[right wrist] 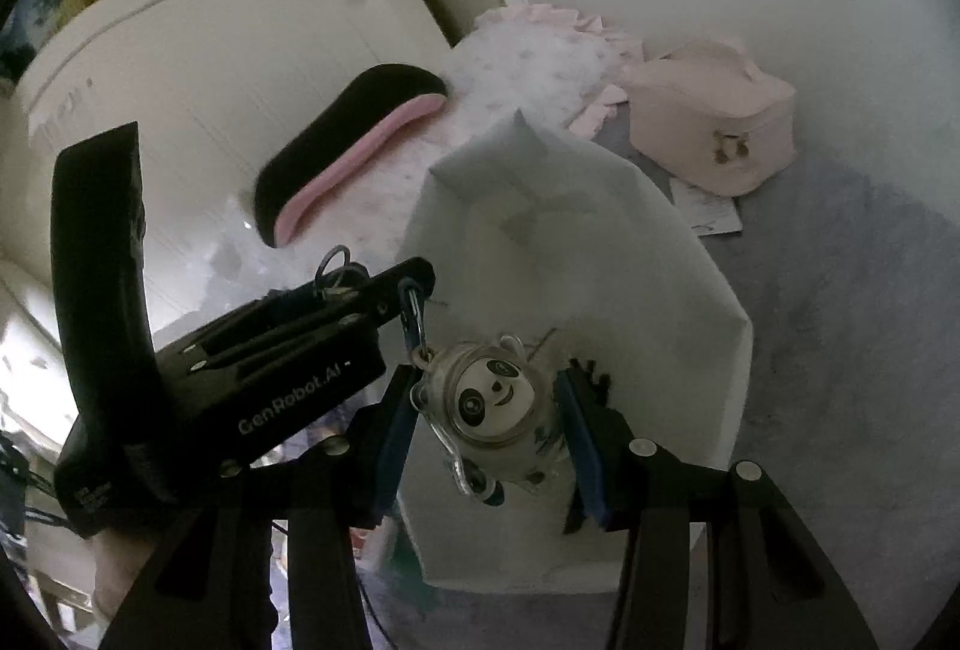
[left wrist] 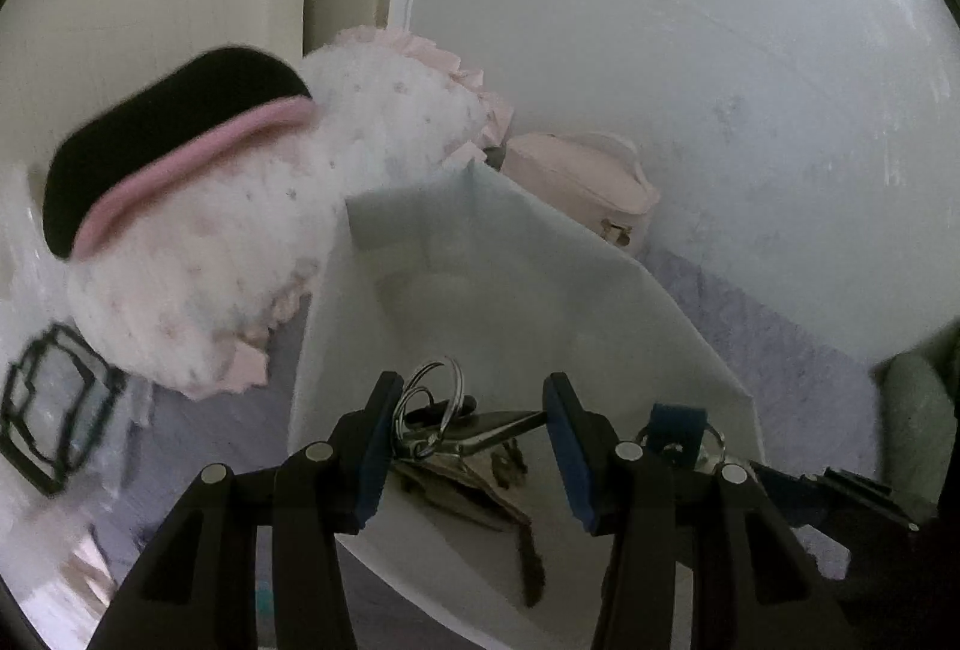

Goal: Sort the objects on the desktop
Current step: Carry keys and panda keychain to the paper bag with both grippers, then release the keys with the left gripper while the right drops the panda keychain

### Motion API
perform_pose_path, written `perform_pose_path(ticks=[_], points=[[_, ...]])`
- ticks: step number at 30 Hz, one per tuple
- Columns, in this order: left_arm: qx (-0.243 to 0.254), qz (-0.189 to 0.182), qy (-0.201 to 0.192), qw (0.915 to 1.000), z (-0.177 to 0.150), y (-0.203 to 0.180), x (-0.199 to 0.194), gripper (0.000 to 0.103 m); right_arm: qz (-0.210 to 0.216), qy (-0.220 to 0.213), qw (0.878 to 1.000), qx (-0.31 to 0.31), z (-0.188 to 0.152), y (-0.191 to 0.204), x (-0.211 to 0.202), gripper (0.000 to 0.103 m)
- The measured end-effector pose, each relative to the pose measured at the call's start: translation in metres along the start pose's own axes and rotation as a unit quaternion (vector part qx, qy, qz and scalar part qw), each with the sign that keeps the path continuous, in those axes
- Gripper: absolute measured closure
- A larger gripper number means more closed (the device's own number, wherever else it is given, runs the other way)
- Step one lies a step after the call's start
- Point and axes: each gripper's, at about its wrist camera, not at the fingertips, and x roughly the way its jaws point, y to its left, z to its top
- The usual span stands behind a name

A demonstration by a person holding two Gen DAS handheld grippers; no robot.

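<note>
A white open box (left wrist: 630,290) stands on a grey-blue cloth; it also shows in the right wrist view (right wrist: 660,242). My left gripper (left wrist: 468,446) is over the box's near edge, its jaws shut on a bunch of keys (left wrist: 468,458) with metal rings. My right gripper (right wrist: 486,428) is over the same box, its jaws shut on a clear panda keychain (right wrist: 492,404) with a blue carabiner (right wrist: 414,314). The left gripper (right wrist: 384,290) appears in the right wrist view, just left of the panda.
A frilled white and pink pillow (left wrist: 240,242) with a black and pink headband (left wrist: 162,152) lies left of the box. A pink zip pouch (right wrist: 714,116) sits behind the box, by the white wall. A green cushion (left wrist: 918,416) is at the right.
</note>
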Motion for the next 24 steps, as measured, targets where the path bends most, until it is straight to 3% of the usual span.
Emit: perform_pose_path(ticks=[4,9,14,15,16,17,18,24], points=[[-0.041,-0.026,0.009,0.9988,-0.015,0.007,0.003,0.058,-0.017,0.004,1.0,-0.003,-0.001,-0.004,0.001,0.055],[-0.052,-0.003,0.027,0.9983,-0.027,0.01,0.008,0.058,-0.012,0.009,1.0,0.008,-0.002,-0.01,0.001,0.055],[-0.056,-0.024,0.007,0.9981,-0.026,0.003,0.003,0.057,-0.012,0.011,1.0,0.013,-0.004,-0.014,0.001,0.055],[-0.054,-0.018,0.001,0.9984,-0.025,0.001,0.0,0.055,-0.012,0.013,1.0,0.013,-0.004,-0.013,0.003,0.055],[-0.054,-0.002,-0.003,0.9986,-0.024,-0.001,-0.002,0.041,-0.011,0.014,1.0,0.013,-0.004,-0.014,0.003,0.055],[-0.055,0.019,-0.005,0.9983,-0.022,-0.002,-0.004,0.02,-0.01,0.016,1.0,0.015,-0.004,-0.015,0.003,0.055],[-0.055,0.029,-0.013,0.998,-0.021,-0.003,-0.007,0.016,-0.009,0.014,1.0,0.021,-0.004,-0.017,0.002,0.055],[-0.094,-0.027,-0.035,0.9946,-0.018,0.006,-0.018,0.016,-0.01,0.008,0.999,0.03,-0.003,-0.024,-0.002,0.055]])
